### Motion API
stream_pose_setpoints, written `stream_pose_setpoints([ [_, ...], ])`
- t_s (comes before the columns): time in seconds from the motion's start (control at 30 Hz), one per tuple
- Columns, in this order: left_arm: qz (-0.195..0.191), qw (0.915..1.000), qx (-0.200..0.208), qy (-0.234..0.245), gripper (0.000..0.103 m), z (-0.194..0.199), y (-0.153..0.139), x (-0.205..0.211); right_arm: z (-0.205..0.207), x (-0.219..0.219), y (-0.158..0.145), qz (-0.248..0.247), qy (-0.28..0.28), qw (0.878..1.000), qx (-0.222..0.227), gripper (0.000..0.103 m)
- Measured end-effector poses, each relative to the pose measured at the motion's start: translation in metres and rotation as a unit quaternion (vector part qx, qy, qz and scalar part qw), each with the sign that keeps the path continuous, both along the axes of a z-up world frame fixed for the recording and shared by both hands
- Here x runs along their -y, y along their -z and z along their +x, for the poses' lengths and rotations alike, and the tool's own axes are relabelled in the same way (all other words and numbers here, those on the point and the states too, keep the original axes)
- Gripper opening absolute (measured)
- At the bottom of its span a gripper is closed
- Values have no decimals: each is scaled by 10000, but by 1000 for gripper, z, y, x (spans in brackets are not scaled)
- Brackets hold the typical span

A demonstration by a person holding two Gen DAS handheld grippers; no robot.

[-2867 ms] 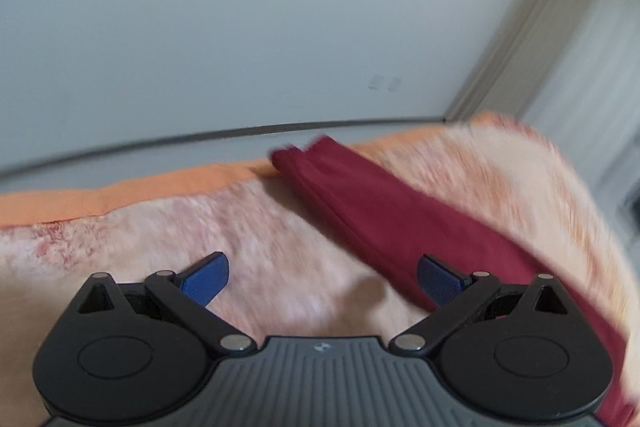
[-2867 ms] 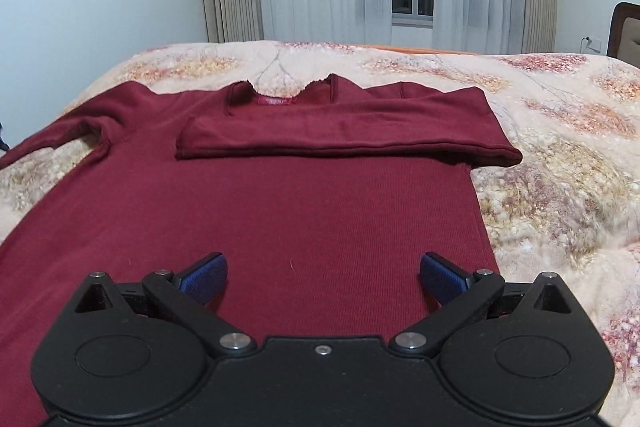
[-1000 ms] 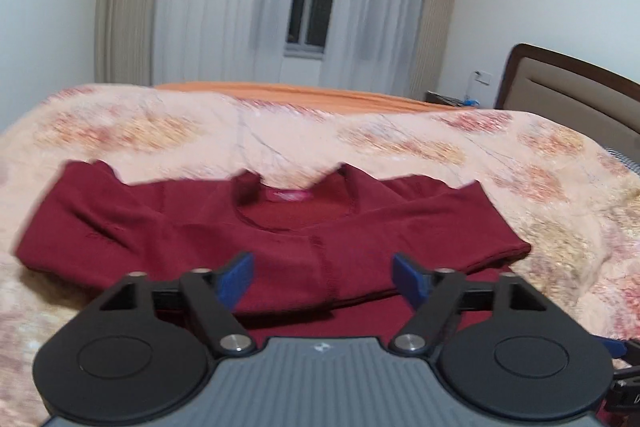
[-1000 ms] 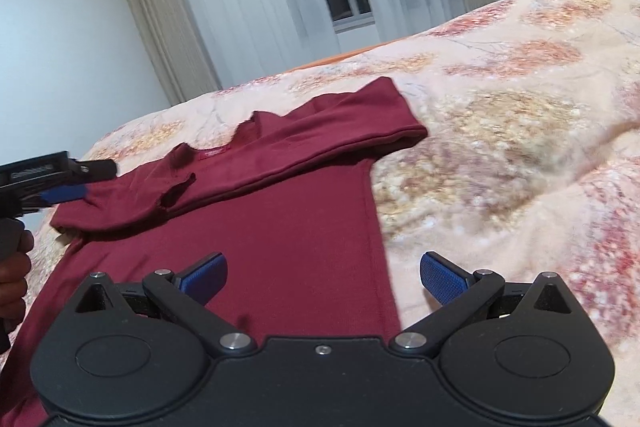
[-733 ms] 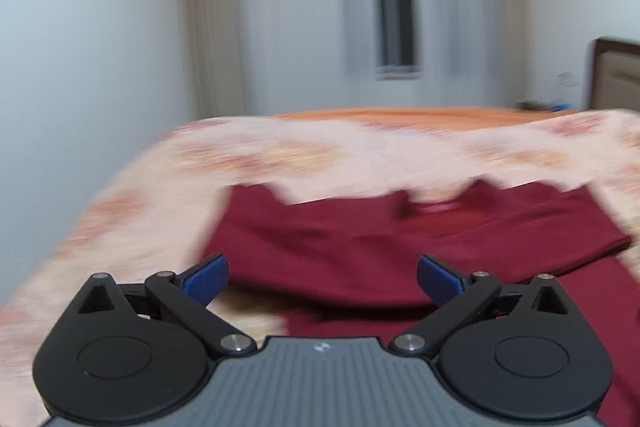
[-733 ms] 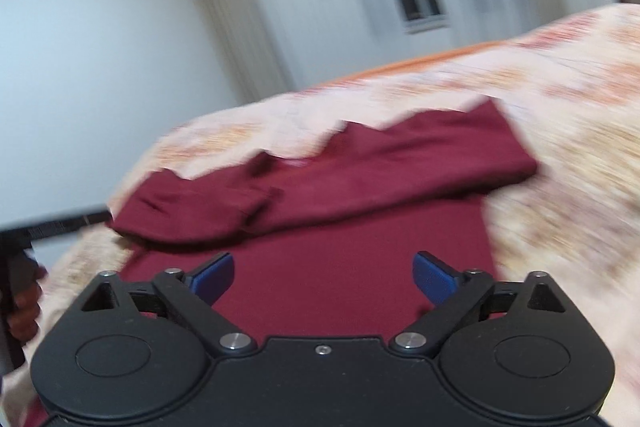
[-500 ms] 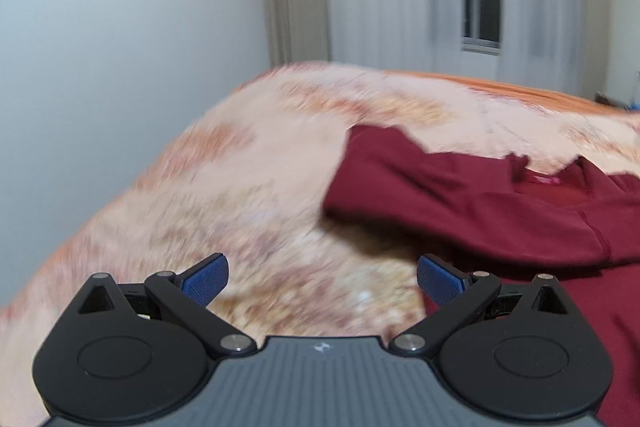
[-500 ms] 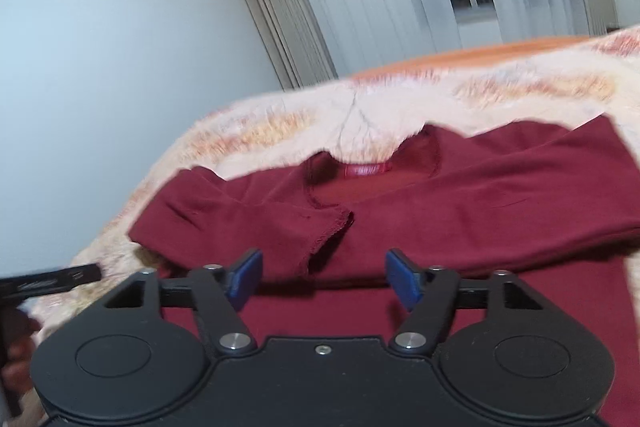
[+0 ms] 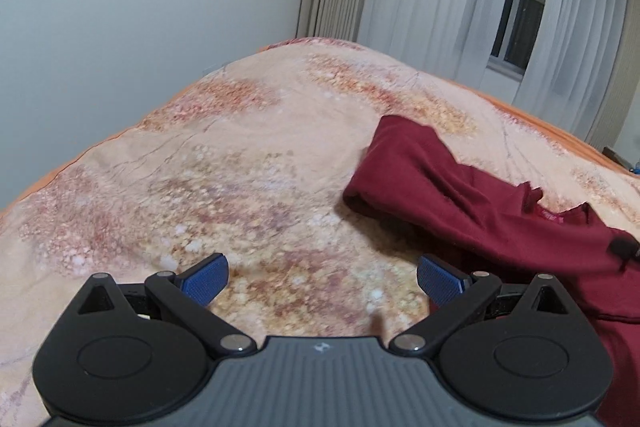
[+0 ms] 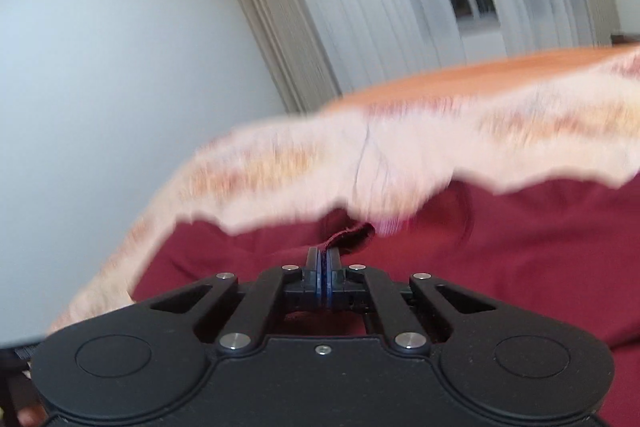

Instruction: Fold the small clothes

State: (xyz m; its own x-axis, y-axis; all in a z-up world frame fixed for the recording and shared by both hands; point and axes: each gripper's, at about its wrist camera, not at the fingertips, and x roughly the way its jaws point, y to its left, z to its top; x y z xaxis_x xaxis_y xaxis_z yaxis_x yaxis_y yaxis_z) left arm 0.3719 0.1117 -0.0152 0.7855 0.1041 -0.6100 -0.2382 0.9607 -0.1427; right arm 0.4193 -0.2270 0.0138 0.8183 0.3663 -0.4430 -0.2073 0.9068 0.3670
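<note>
the left gripper stands wide and bare over the bedspread, with nothing between its blue pads. just right of it lies the sweater, dark red, spread on the bed with a sleeve folded over its chest; the folded edge bulges a little rather than lying flat.

further right, the right gripper has just been closing and now sits pinched tight. a small ridge of red knit rises right at its tips, near the sleeve cuff, so it looks clamped on sweater cloth, though the view is blurred and how much cloth is caught is hard to tell.

the risk from here, as i judge it: a pinch that thin can slip once the cloth is lifted, dropping the sleeve askew. it may also catch the layer beneath, dragging the body and spoiling the fold already made. with the left gripper off the cloth, nothing pins the sweater, so a pull may slide the whole thing across the soft bed.

no containers are in view.
</note>
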Motion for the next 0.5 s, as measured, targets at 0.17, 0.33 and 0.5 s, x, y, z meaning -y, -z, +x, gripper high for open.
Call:
stream_pose_setpoints([
  [0.17, -16, 9998, 192, 95, 103, 6, -10, 4, -18, 43, -19, -242, 388, 9987, 232, 1],
  [0.33, -112, 9996, 221, 121, 103, 26, -14, 9, -25, 81, 10, -433, 912, 9946, -239, 1],
  [0.5, -276, 9993, 135, 223, 103, 54, -12, 19, -30, 92, 33, -465, 1082, 9923, -392, 1],
])
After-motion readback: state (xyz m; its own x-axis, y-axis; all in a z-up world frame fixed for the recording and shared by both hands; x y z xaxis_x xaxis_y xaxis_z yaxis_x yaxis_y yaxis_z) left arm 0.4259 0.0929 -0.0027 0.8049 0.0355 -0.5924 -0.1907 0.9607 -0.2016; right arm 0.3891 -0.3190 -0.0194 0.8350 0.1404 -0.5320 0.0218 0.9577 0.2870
